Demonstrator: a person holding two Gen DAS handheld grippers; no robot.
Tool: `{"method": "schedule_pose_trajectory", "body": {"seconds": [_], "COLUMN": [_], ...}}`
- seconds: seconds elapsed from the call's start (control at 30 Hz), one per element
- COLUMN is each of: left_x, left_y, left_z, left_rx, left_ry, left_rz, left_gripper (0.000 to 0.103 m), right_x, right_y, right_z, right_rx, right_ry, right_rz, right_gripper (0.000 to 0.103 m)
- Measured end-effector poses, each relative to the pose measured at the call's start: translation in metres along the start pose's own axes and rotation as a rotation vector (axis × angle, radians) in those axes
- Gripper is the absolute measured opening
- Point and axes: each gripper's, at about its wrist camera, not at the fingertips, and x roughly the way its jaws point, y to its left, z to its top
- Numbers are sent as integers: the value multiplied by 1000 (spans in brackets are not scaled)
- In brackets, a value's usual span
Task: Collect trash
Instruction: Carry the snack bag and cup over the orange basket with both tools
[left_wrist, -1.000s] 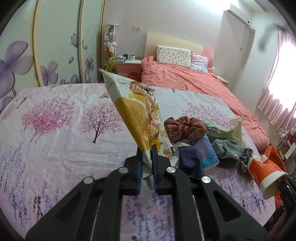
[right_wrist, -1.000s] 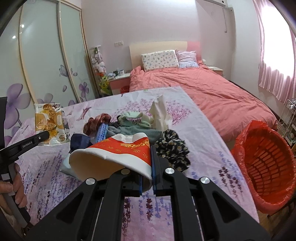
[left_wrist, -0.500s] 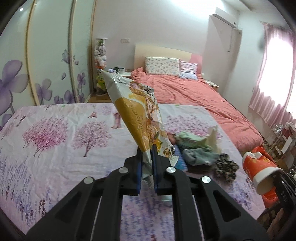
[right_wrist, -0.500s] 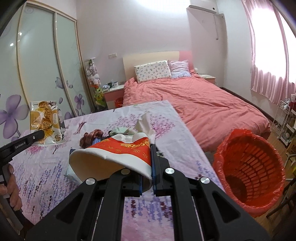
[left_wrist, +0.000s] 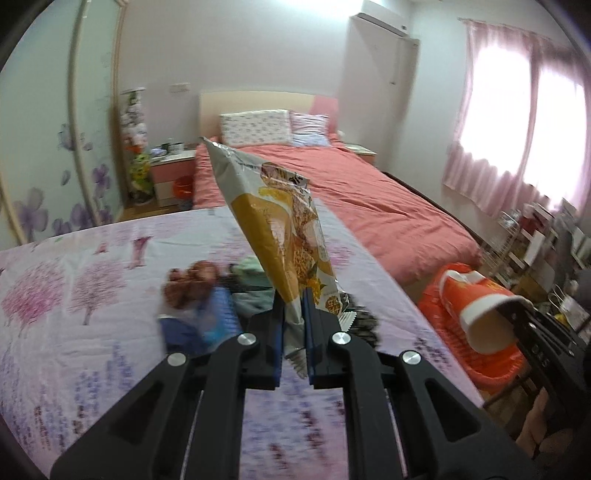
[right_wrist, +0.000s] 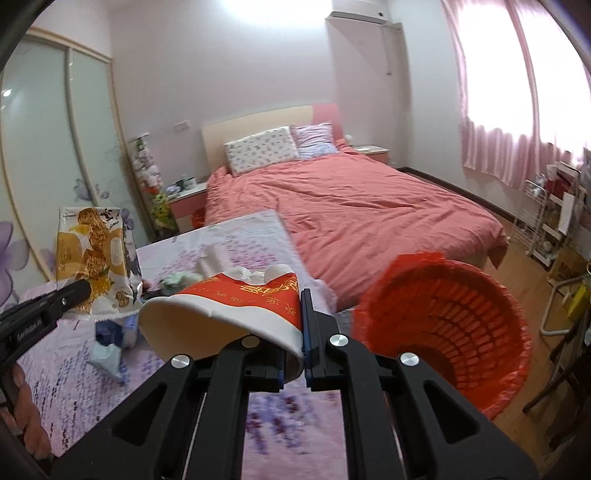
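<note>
My left gripper (left_wrist: 293, 321) is shut on a yellow snack bag (left_wrist: 280, 236) and holds it upright above the flowered bed cover. The bag also shows in the right wrist view (right_wrist: 92, 254) at the left. My right gripper (right_wrist: 293, 332) is shut on the rim of a red and white paper cup (right_wrist: 229, 310), held on its side just left of the red trash basket (right_wrist: 447, 332). In the left wrist view the cup (left_wrist: 476, 302) hangs over the basket (left_wrist: 491, 365) at the right.
A pile of small clothes (left_wrist: 207, 302) and a crumpled tissue (right_wrist: 107, 358) lie on the flowered cover (left_wrist: 92, 295). A bed with a salmon quilt (right_wrist: 362, 214) stands beyond. A wire rack (right_wrist: 546, 214) stands by the window at right.
Both grippers have swung right and lifted, each with its item. The basket now looms larger and nearer in the right wrist view, and the cup is over it.
</note>
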Motion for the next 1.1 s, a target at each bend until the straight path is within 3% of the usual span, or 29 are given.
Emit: {"method": "schedule_pose_trajectory", "body": {"seconds": [0.6,1.1], "left_x": [56,104], "left_y": [-144,-222], "left_z": [-8,-22], "left_rx": [147,229], "left_ry": [91,176], "left_rz": [-254,-335], "left_gripper": [11,11], "right_x": [10,25], "right_y": [-111,-166], "right_z": [2,6], "right_rx": [126,231], "right_ry": [37,129], "right_rz": [-236,-322], "right_gripper": [7,7]}}
